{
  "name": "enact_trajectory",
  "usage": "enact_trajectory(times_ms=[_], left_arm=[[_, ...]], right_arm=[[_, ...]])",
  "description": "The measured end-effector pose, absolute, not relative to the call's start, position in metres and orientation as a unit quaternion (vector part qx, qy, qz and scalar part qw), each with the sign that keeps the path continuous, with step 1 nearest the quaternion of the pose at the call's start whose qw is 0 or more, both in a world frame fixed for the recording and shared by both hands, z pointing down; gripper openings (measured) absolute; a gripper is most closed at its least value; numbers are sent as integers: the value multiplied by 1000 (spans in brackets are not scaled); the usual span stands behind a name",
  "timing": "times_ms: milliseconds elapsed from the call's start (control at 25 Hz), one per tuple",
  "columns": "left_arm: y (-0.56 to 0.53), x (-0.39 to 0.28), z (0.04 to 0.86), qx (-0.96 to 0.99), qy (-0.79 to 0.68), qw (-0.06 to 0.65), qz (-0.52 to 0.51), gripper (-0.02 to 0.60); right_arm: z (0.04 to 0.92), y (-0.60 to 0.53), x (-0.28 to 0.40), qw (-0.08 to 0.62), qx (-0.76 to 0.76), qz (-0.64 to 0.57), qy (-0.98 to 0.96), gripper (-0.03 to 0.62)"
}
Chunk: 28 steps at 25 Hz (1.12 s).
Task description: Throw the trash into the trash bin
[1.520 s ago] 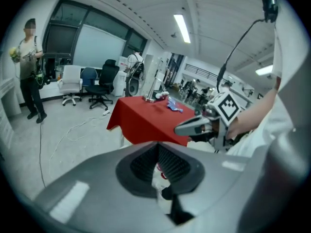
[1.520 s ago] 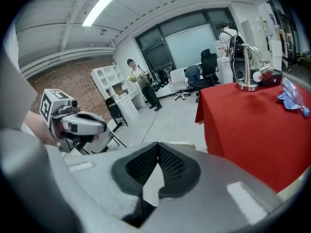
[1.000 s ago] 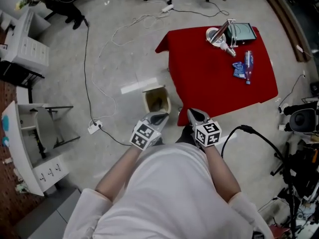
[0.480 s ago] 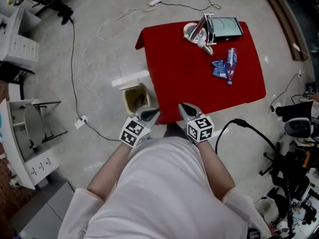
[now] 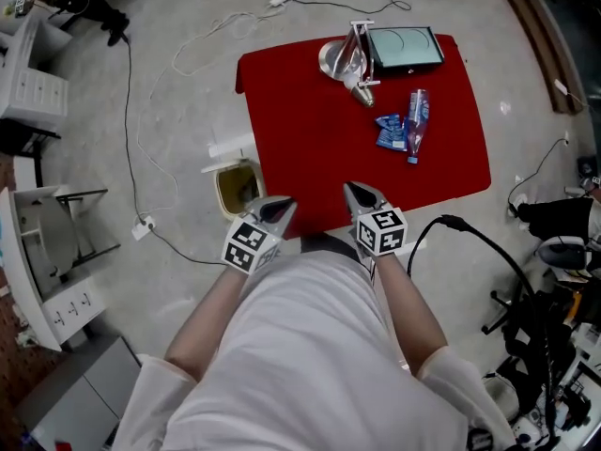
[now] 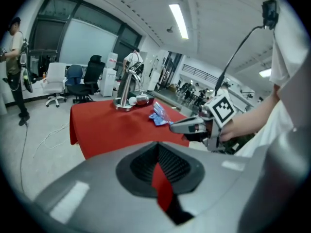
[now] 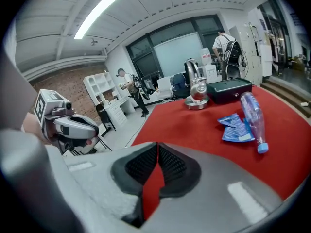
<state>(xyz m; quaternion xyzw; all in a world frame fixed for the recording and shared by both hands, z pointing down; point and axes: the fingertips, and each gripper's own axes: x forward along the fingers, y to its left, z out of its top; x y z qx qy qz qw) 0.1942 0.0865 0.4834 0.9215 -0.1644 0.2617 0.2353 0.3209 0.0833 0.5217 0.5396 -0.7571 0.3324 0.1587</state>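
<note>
Red-clothed table (image 5: 310, 130): square top, matte fabric draped over the edges. Near edge just past both gripper tips, so judged an approach stance, trash not yet within reach

Trash bin (image 5: 219, 191): small, beige, rigid-walled, open-topped. Set on grey floor just beside the table's left side, probably so items can drop straight in

Left gripper (image 5: 285, 205), right gripper (image 5: 354, 190): grey moulded shells with ribbed dark pads. Both closed tip to tip with nothing between, held side by side and angled down toward the table, presumably carried shut until a target is picked

Dark flat tray (image 5: 404, 47) and shiny metal stand (image 5: 346, 59): parked at the far edge, apparently not trash

Plastic bottle (image 5: 416, 120): clear, slim, blue-capped, lying on its side right of centre. Likely light, and prone to roll

Blue wrapper (image 5: 390, 132): crumpled glossy film, touching the bottle's left side
</note>
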Motion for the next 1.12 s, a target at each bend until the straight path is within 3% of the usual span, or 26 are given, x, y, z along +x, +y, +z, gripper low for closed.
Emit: enact_trajectory(times_ms=[640, 1120], left_arm=[[73, 264, 515, 909, -154, 243, 302, 5], [54, 271, 529, 896, -178, 263, 311, 5]], right_arm=[[574, 75, 526, 201, 659, 361, -628, 83], [617, 61, 577, 248, 679, 373, -583, 135]])
